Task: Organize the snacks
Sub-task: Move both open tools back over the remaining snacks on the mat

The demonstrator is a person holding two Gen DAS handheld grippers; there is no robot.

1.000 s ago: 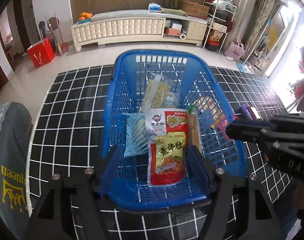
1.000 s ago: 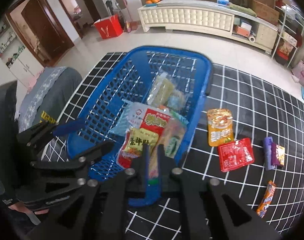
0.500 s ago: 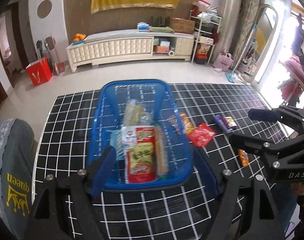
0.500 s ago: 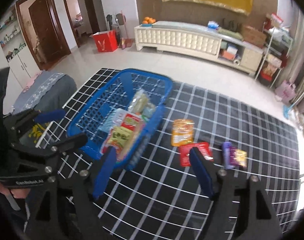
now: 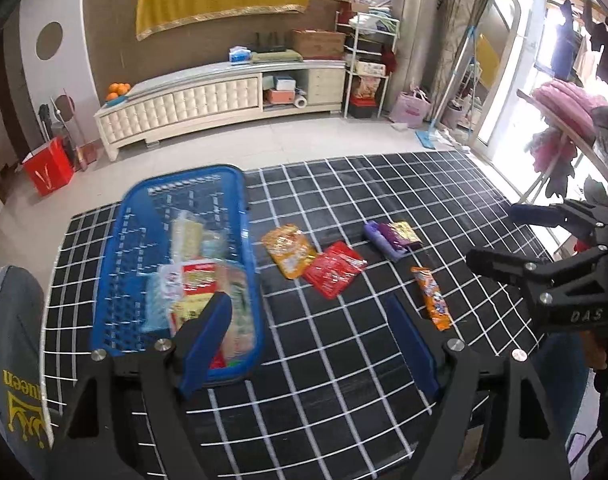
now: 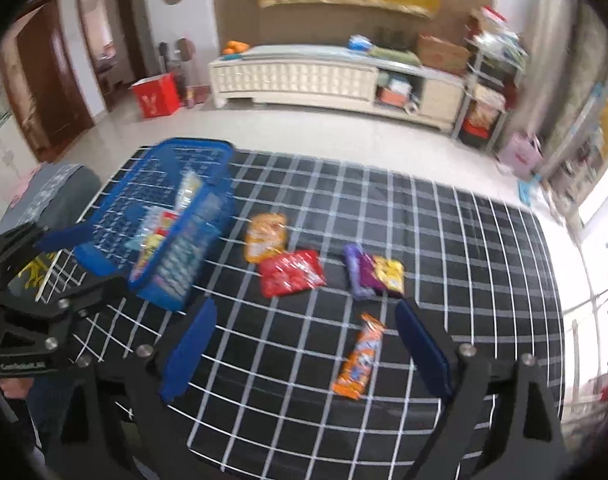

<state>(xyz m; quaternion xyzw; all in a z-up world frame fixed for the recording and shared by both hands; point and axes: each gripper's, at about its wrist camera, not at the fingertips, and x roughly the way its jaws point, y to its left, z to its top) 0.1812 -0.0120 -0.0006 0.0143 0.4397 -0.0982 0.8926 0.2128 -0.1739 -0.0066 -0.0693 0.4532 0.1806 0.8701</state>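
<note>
A blue basket [image 5: 116, 248] holding several snack packets stands at the left of the black checked table. Right of it lie an orange packet [image 5: 290, 250], a red packet [image 5: 334, 274], a purple packet [image 5: 388, 238] and a long orange bar [image 5: 432, 298]. My left gripper [image 5: 306, 312] is open and empty, with its left finger over the basket's near right corner. My right gripper [image 6: 306, 312] hovers above the orange bar [image 6: 360, 360], apart from it. Its jaws are opening and nothing is between them. The basket [image 6: 184, 256] shows at the left of the right wrist view.
The checked cloth [image 5: 344, 360] covers the whole table. A grey chair back [image 5: 12, 340] with yellow lettering stands at the table's left edge. Beyond the far edge are a tiled floor, a white cabinet [image 5: 184, 108] and a red bag [image 5: 48, 166].
Both grippers have pulled back and up from the basket and swung right, bringing the loose packets into view. The right gripper, shut over the basket a second ago, has opened wide.
</note>
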